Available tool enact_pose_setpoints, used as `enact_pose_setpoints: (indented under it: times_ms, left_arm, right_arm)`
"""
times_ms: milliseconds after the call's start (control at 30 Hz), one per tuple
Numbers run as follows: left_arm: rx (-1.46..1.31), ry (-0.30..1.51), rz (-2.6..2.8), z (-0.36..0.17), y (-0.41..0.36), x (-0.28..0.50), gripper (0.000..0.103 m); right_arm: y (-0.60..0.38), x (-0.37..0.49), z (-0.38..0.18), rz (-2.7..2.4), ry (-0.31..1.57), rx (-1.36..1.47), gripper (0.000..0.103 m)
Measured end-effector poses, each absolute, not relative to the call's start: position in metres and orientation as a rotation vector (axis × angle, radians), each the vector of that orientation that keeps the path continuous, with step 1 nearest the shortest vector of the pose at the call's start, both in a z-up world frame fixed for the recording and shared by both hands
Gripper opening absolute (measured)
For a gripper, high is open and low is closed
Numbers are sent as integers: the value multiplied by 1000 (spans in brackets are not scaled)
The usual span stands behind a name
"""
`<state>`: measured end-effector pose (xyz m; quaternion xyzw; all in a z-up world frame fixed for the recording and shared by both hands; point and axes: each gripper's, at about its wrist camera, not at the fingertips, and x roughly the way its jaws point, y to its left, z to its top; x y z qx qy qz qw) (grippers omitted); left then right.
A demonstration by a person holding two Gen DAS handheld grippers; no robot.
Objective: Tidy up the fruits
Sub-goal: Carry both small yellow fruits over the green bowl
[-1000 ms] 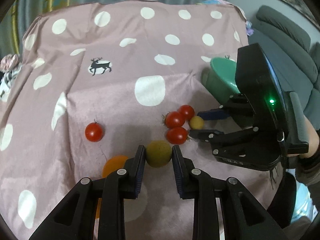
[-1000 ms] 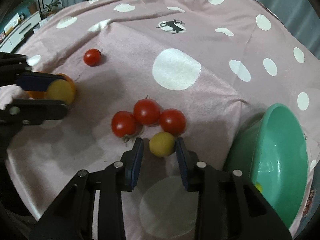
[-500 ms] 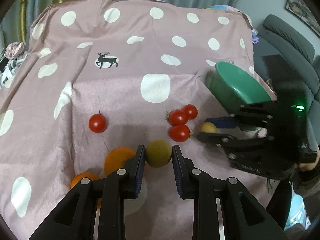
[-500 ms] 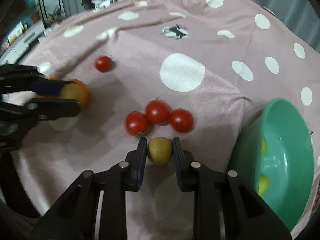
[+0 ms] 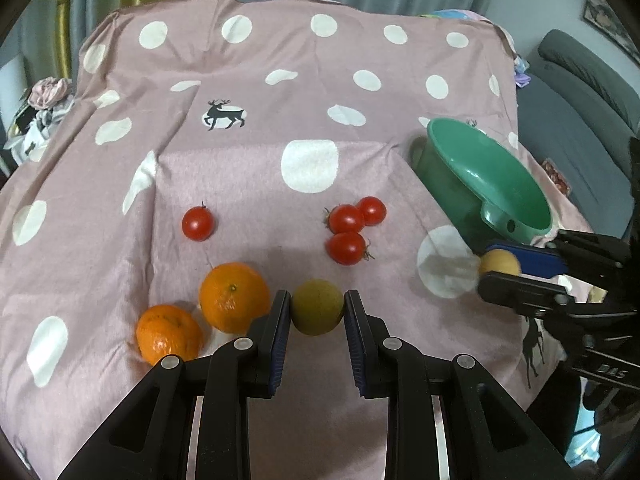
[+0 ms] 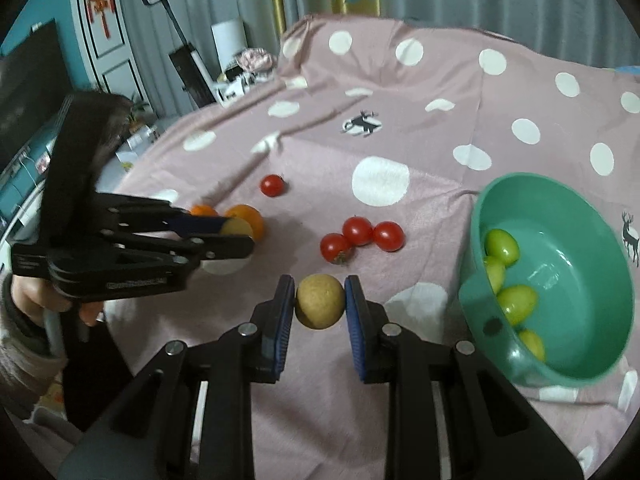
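My left gripper is shut on a round yellow-green fruit, held above the pink dotted cloth. My right gripper is shut on a similar tan-yellow fruit; it shows at the right of the left wrist view. A green bowl at the right holds several yellow-green fruits. Three red tomatoes cluster mid-cloth, one tomato lies apart to the left. Two oranges lie beside my left gripper.
The cloth covers a raised surface that drops off at the edges. A grey sofa stands at the right. A cabinet and a dark screen stand beyond the left side.
Both grippers have lifted and pulled back with their fruits. The right gripper closed on its fruit and carried it away from the tomatoes, toward the bowl side.
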<state>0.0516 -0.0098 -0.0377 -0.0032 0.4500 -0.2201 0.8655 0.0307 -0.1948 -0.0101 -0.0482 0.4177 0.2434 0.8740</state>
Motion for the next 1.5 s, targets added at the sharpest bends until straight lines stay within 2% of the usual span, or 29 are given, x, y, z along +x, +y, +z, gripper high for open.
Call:
enact_pose_setpoints:
  times_ms: [733,1500]
  left_arm:
    - [89,893,-457,-13,-56,32,27]
    - [262,822,-560,9,-152,56,27]
  right_arm:
    - [-245,2,12,476,763,10,26]
    - [-309,6,13,361,703,120,26]
